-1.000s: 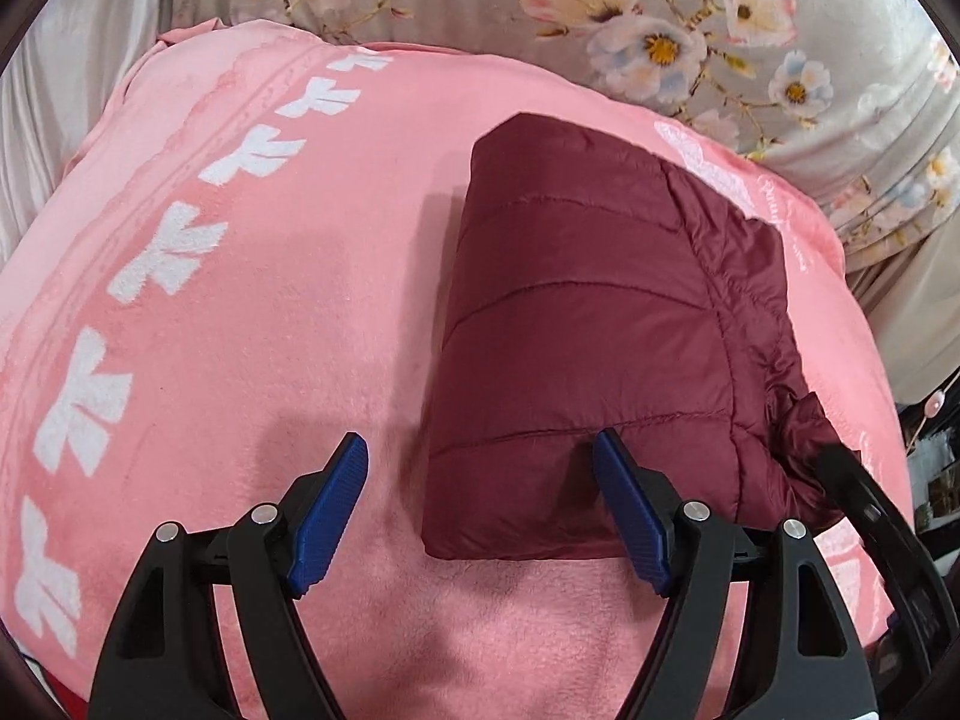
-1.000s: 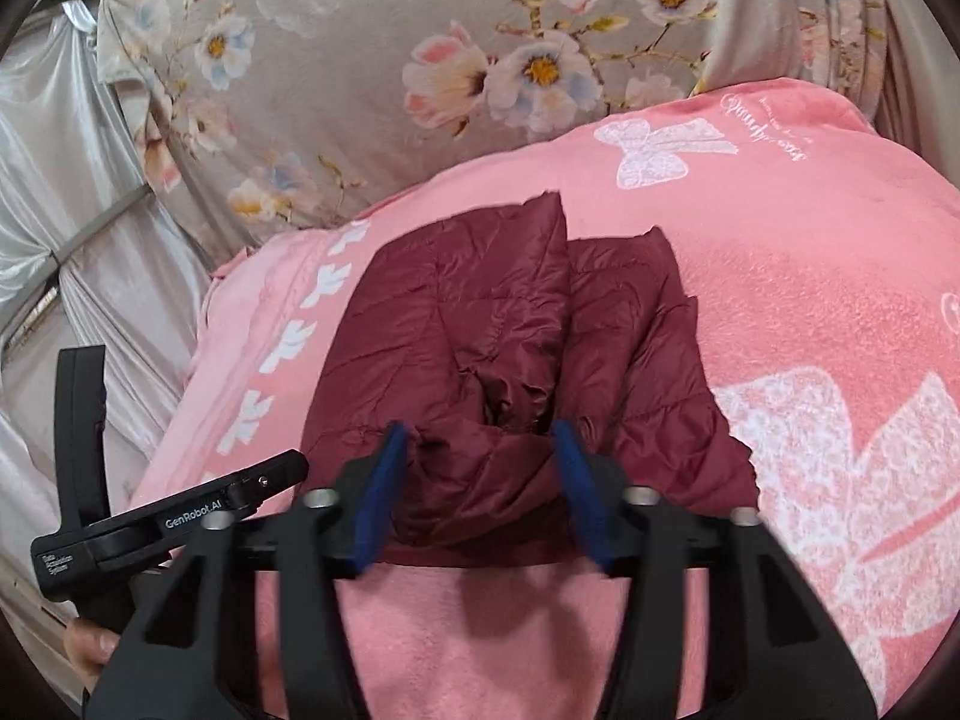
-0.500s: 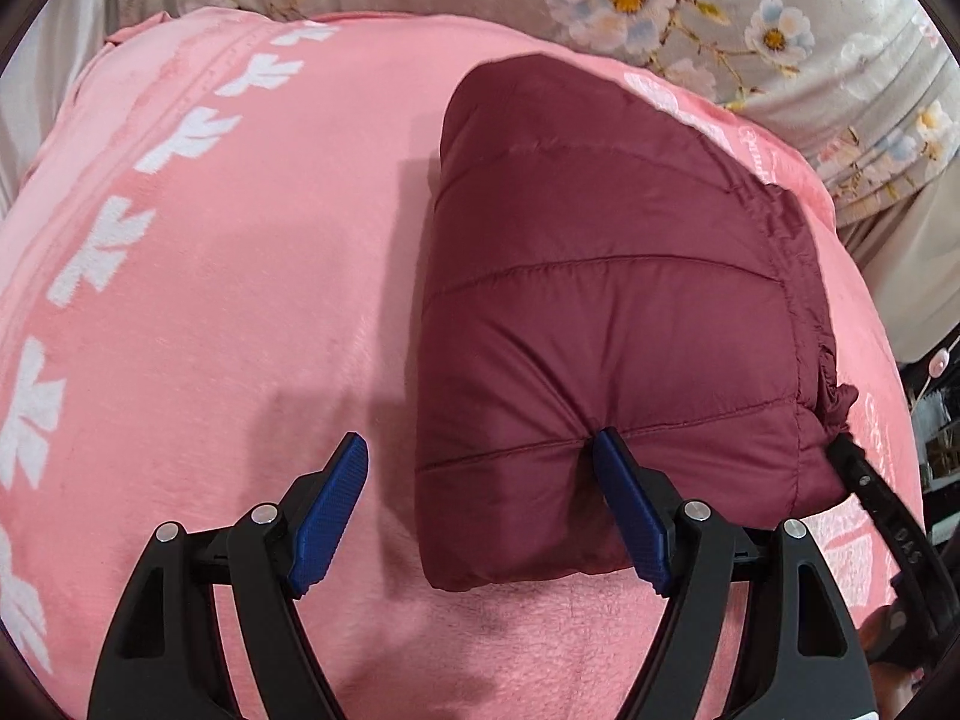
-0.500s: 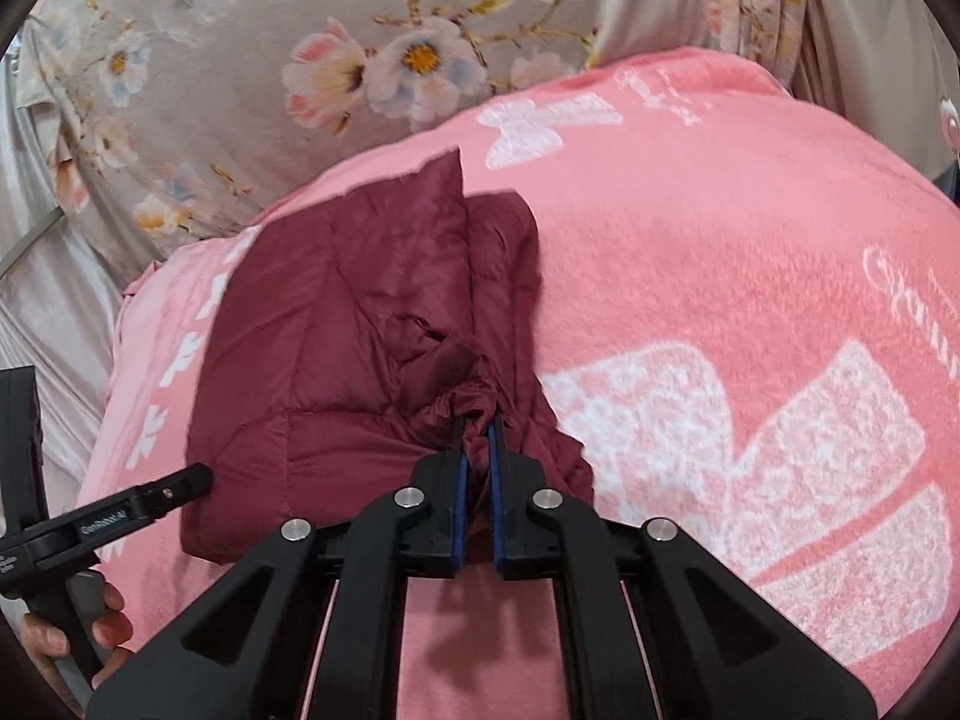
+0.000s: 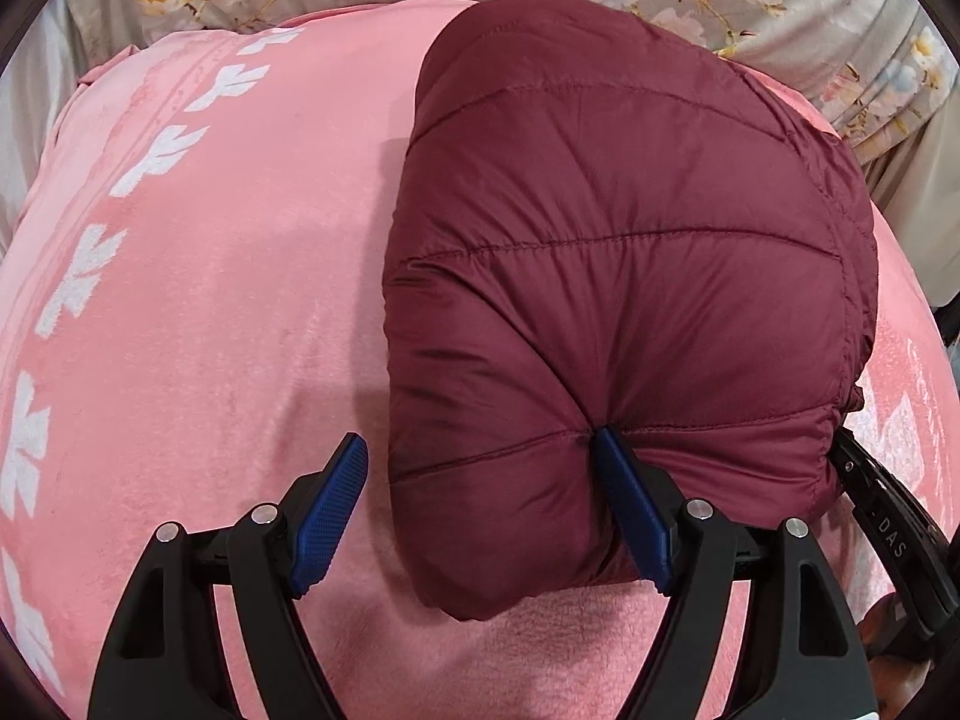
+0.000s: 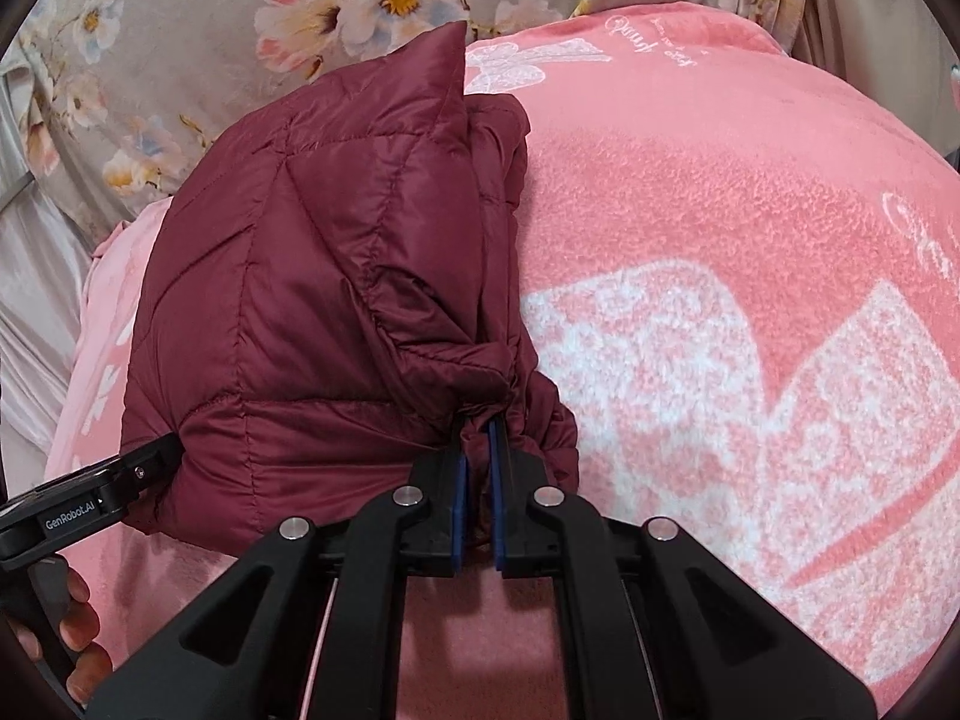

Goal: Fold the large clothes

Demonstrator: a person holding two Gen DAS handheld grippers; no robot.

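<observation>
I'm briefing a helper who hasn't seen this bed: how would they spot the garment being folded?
Start at the pink blanket with white prints. On it lies the jacket, a puffy folded bundle. It alone is dark maroon, glossy and quilted.

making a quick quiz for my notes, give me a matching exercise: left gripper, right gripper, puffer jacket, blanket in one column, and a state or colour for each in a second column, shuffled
Things:
1. left gripper
2. right gripper
3. puffer jacket
4. blanket

States or colours:
A. pink with white butterfly print
B. fingers spread apart, one pressed into the padded edge
C. dark maroon, quilted, folded into a bundle
D. fingers closed on a bunch of fabric

Pairs: 1-B, 2-D, 3-C, 4-A
</observation>
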